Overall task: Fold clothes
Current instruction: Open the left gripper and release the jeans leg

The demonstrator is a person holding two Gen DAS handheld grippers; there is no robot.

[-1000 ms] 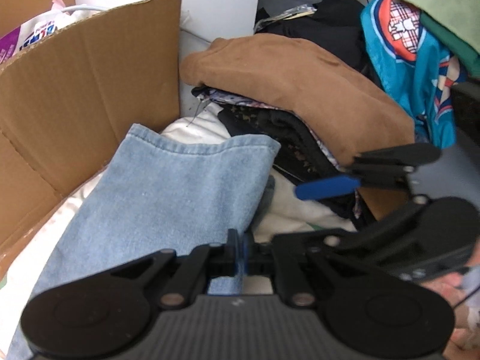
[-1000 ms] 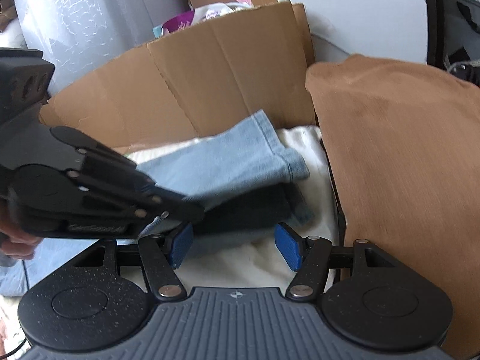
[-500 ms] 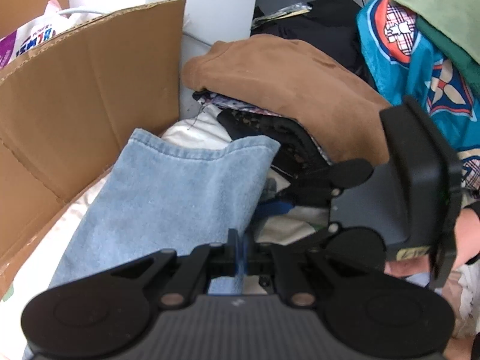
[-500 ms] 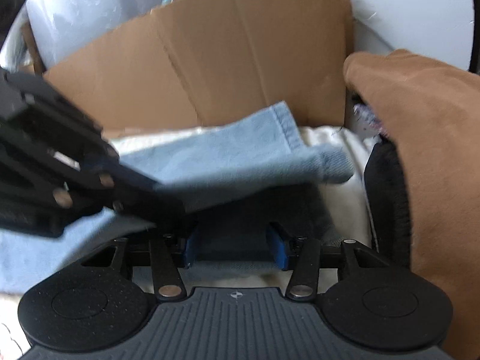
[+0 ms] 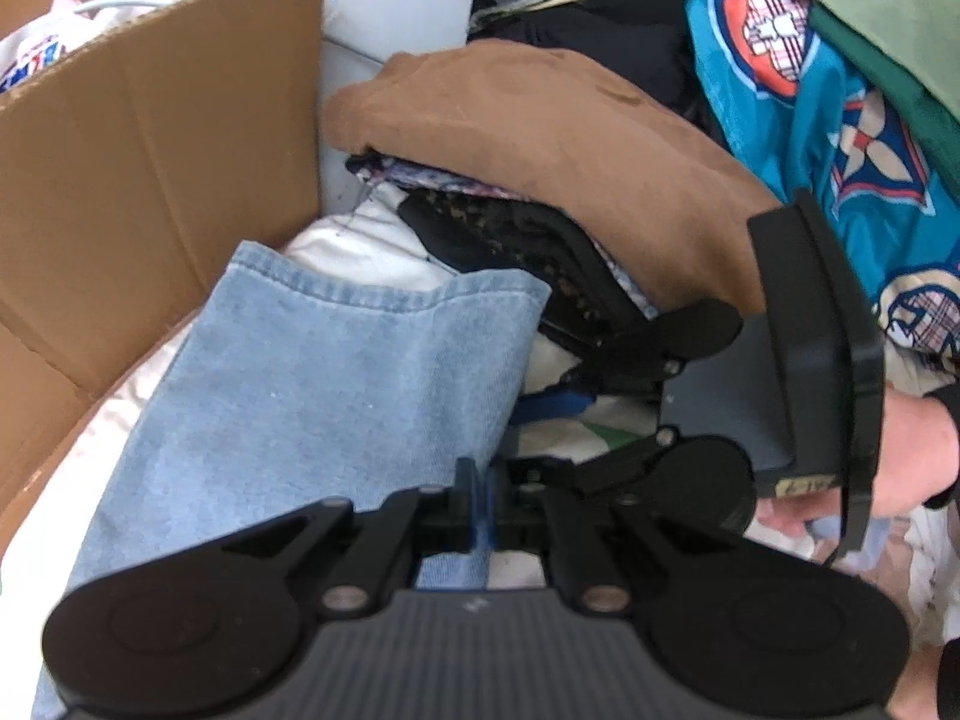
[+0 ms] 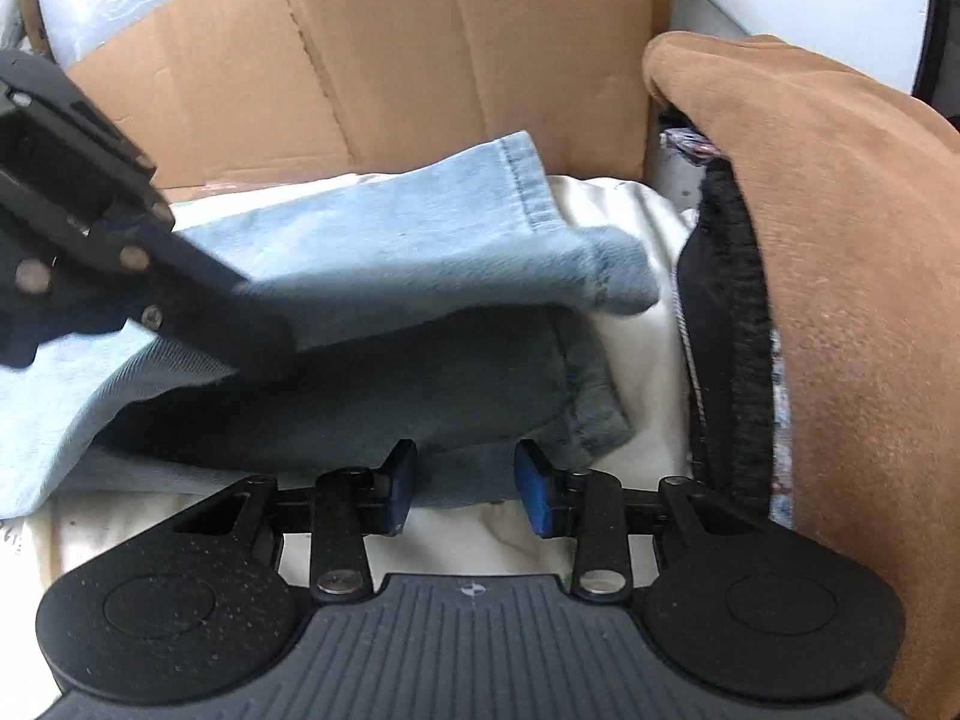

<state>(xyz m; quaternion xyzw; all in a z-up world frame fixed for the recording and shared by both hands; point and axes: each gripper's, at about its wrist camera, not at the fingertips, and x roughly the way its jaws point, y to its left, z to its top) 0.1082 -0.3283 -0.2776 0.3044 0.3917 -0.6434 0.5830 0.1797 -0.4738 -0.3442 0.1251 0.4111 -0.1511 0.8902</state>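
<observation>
Light blue jeans [image 5: 336,384] lie on a white cloth [image 5: 354,246], one leg over the other. My left gripper [image 5: 480,504] is shut on the upper leg's edge and holds it raised. In the right wrist view the upper leg [image 6: 384,246] is lifted above the shaded lower leg [image 6: 372,390]. My right gripper [image 6: 465,486] is open, its blue pads [image 6: 534,489] on either side of the lower leg's near edge. The left gripper [image 6: 180,300] shows at the left there. The right gripper [image 5: 600,384] shows in the left wrist view, reaching under the denim.
A cardboard box wall [image 5: 150,168] stands at the left and back [image 6: 420,48]. A stack of folded clothes topped by a brown garment [image 5: 540,138] sits at the right [image 6: 840,300]. A teal printed garment [image 5: 810,108] and a green one [image 5: 870,18] lie further right.
The right gripper has moved forward under the lifted denim leg, until its open pads straddle the lower leg's edge. The left gripper has stayed shut on the upper leg.
</observation>
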